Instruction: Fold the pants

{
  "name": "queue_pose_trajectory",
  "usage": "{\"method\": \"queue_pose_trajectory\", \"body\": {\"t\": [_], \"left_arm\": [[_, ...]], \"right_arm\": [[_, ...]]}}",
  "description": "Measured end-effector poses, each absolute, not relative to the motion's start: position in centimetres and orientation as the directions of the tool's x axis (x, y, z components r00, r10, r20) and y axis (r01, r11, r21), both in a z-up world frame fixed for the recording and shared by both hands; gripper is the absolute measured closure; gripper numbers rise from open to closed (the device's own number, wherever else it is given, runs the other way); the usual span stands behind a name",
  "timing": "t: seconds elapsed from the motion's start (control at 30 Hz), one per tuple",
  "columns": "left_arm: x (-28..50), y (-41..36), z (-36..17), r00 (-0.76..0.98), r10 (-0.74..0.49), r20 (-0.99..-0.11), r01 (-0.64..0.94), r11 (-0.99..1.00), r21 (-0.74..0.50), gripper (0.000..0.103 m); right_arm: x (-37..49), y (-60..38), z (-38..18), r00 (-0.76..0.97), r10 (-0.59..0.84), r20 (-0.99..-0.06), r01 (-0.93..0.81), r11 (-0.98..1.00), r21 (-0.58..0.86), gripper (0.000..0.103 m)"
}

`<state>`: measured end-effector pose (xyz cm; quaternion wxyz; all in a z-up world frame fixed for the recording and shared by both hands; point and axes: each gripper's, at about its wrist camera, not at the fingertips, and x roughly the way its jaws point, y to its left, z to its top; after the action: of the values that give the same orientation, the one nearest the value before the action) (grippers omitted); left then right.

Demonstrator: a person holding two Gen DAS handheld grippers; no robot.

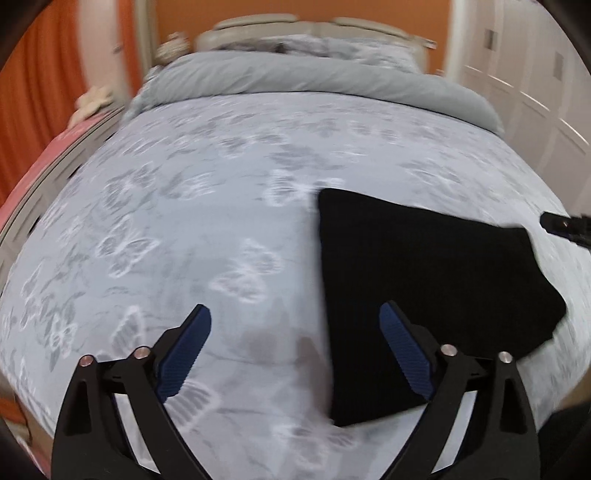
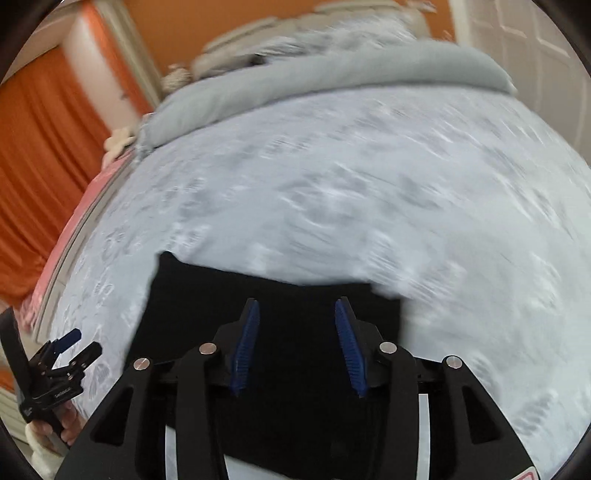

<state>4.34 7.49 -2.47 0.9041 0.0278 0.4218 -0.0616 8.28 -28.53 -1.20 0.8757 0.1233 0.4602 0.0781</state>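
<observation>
The black pants [image 1: 424, 277] lie folded into a compact, roughly rectangular pack on the butterfly-print bed cover [image 1: 184, 221]. My left gripper [image 1: 295, 315] hangs above the cover at the pack's left edge, open wide, with nothing between its blue pads. Its right finger [image 1: 402, 350] overlaps the pants' edge. In the right wrist view the pants [image 2: 192, 295] fill the lower middle. My right gripper [image 2: 297, 303] hovers over them, open, with no cloth pinched. The left gripper [image 2: 85, 341] shows at the lower left, held by a hand [image 2: 62, 424]. The right gripper's tip [image 1: 565, 225] shows past the pants' right corner.
A rolled grey duvet [image 1: 314, 77] lies across the head of the bed, below a pale headboard [image 1: 295, 26]. Orange curtains [image 1: 37, 92] hang on the left and white wardrobe doors [image 1: 535, 92] stand on the right. A pink edge [image 1: 37, 166] runs along the bed's left side.
</observation>
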Motion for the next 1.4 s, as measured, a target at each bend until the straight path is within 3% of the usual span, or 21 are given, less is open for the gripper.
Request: {"method": "queue_pose_trajectory", "body": {"t": [0.1,0.3,0.37,0.4,0.43,0.5,0.77,0.83,0.9,0.97,1.03,1.1,1.2,1.3,1.4], "left_arm": [[2.6,4.1,-2.4,0.637,-0.174,-0.751,0.261,0.965,-0.002,0.006],[-0.4,-5.0,-4.0,0.638,-0.252,-0.727,0.478,0.870,0.118,0.005],[-0.6,-7.5,-4.9,0.604,-0.284,-0.745,0.532,0.839,0.112,0.005],[-0.7,-8.6,-5.3,0.589,-0.296,-0.752,0.551,0.828,0.106,0.005],[-0.7,-9.6,-5.7,0.580,-0.304,-0.756,0.564,0.819,0.104,0.005],[-0.7,-11.2,-6.3,0.581,-0.306,-0.755,0.581,0.805,0.121,0.005],[-0.6,-15.9,-7.6,0.613,-0.340,-0.713,0.625,0.761,0.175,0.006],[0.4,-15.8,-7.7,0.603,-0.345,-0.720,0.620,0.770,0.150,0.032],[2.3,-14.1,-7.2,0.595,-0.326,-0.735,0.571,0.815,0.101,0.083],[4.8,-10.6,-5.4,0.564,-0.391,-0.728,0.516,0.855,-0.059,0.089],[6.3,-7.0,-3.1,0.582,-0.428,-0.692,0.454,0.877,-0.161,0.089],[7.1,-2.4,-0.3,0.644,-0.427,-0.635,0.371,0.900,-0.229,0.090],[7.0,4.7,3.0,0.737,-0.377,-0.560,0.250,0.923,-0.292,0.090],[5.8,11.2,5.4,0.815,-0.290,-0.501,0.141,0.939,-0.314,0.089],[4.1,14.9,6.4,0.856,-0.185,-0.483,0.048,0.958,-0.282,0.089]], "right_arm": [[6.6,-30.0,-2.4,0.483,0.312,-0.819,-0.077,0.946,0.315,0.042],[4.4,-28.4,-6.6,0.348,0.346,-0.871,-0.148,0.938,0.313,0.040],[4.6,-27.7,-7.8,0.327,0.340,-0.882,-0.155,0.940,0.305,0.053],[4.7,-27.4,-7.8,0.328,0.354,-0.876,-0.163,0.934,0.316,0.072],[4.8,-27.6,-7.4,0.329,0.387,-0.861,-0.158,0.922,0.354,0.084],[5.1,-28.1,-6.2,0.347,0.471,-0.811,-0.149,0.882,0.448,0.086],[6.8,-26.4,-3.7,0.348,0.615,-0.708,-0.197,0.786,0.586,0.087],[7.4,-26.1,-3.3,0.341,0.637,-0.691,-0.203,0.768,0.607,0.084],[7.7,-25.9,-2.9,0.351,0.624,-0.698,-0.205,0.779,0.593,0.081],[7.9,-26.7,-2.2,0.390,0.632,-0.669,-0.189,0.767,0.614,0.076],[7.6,-27.6,-1.0,0.444,0.653,-0.613,-0.190,0.737,0.648,0.057],[6.8,-28.3,0.7,0.527,0.613,-0.589,-0.207,0.764,0.611,0.055],[5.2,-26.8,2.6,0.628,0.461,-0.626,-0.241,0.881,0.407,0.055],[4.7,-22.8,1.8,0.617,0.397,-0.680,-0.322,0.915,0.243,0.054],[4.1,-15.0,-1.0,0.572,0.348,-0.743,-0.464,0.884,0.057,0.039]]}}
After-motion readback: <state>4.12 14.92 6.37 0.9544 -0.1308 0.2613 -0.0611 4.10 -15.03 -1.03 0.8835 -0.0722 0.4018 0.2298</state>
